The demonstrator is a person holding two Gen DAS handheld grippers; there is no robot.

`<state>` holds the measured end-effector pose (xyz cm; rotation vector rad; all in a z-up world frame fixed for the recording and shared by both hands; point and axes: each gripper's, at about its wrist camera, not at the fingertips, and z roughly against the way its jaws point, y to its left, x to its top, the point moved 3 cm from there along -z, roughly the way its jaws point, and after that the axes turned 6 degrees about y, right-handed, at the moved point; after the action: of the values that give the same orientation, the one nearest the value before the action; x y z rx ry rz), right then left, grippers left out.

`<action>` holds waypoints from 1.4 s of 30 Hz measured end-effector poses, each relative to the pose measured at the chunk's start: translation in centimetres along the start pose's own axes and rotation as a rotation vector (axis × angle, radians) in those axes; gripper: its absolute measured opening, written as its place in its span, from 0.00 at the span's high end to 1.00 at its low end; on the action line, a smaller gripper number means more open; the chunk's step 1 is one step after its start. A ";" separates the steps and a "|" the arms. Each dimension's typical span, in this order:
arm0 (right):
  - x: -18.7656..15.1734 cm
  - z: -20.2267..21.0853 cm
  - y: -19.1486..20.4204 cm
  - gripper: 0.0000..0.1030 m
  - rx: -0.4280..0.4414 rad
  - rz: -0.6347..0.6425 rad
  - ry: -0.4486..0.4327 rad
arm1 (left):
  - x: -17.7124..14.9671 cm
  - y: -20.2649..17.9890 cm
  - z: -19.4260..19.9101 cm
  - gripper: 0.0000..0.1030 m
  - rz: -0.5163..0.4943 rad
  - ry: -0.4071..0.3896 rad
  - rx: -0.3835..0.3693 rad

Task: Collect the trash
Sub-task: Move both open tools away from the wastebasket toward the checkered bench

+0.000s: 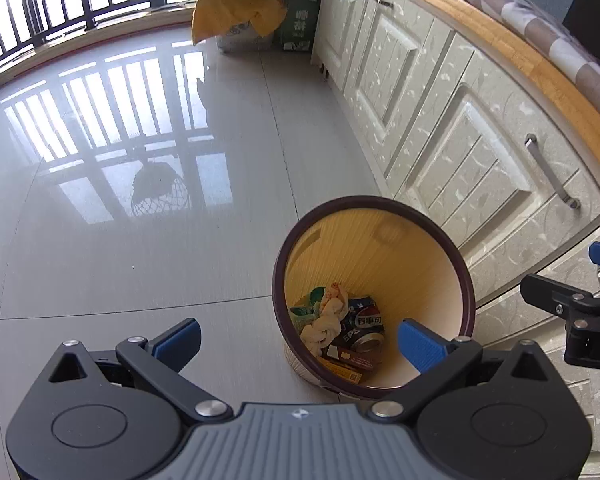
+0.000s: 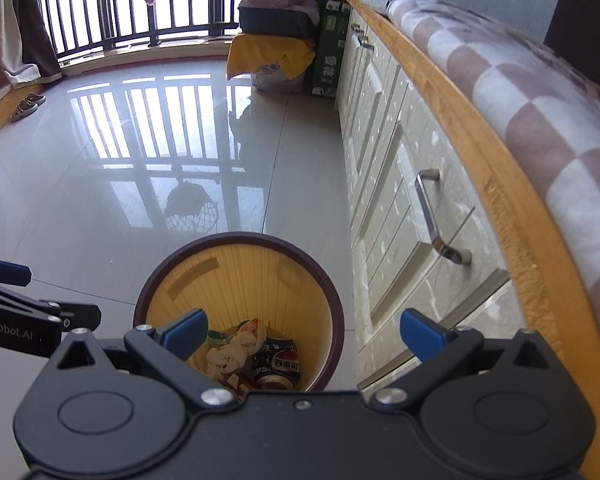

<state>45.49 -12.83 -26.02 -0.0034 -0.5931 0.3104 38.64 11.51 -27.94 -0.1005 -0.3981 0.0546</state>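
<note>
A round bin with a dark brown rim and yellow inside stands on the floor by the cabinets; it also shows in the right wrist view. In it lie a crushed Pepsi can, a crumpled tissue, green packaging and a small brown box. My left gripper is open and empty above the bin's near edge. My right gripper is open and empty above the bin. The right gripper also shows in the left wrist view, and the left gripper in the right wrist view.
White cabinets with metal handles and a wooden top run along the right, with a checkered cloth on top. A yellow-draped box and a green carton stand at the far end. Glossy tiled floor; balcony railing; slippers.
</note>
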 end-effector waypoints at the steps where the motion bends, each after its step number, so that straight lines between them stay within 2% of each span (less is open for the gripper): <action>1: 0.0 0.5 0.0 0.00 -0.003 -0.001 -0.010 | 0.0 0.0 0.4 0.00 0.003 -0.007 -0.004; 11: 0.1 5.2 0.0 0.00 0.009 -0.035 -0.088 | -0.6 -1.1 4.5 0.00 0.018 -0.091 -0.020; 27: -1.0 13.2 -0.5 0.00 -0.017 -0.042 -0.192 | -3.5 -2.2 12.5 0.00 0.049 -0.195 -0.034; 35: -2.0 18.2 -2.7 0.00 -0.034 -0.063 -0.258 | -4.4 -4.8 16.9 0.00 0.033 -0.262 -0.048; 42: -3.7 21.8 -6.1 0.00 -0.070 -0.084 -0.308 | -4.8 -9.0 20.2 0.00 -0.019 -0.329 -0.067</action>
<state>32.37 -21.62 -9.42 0.0024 -0.9066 0.2095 26.66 4.02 -10.24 -0.1546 -0.7296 0.0391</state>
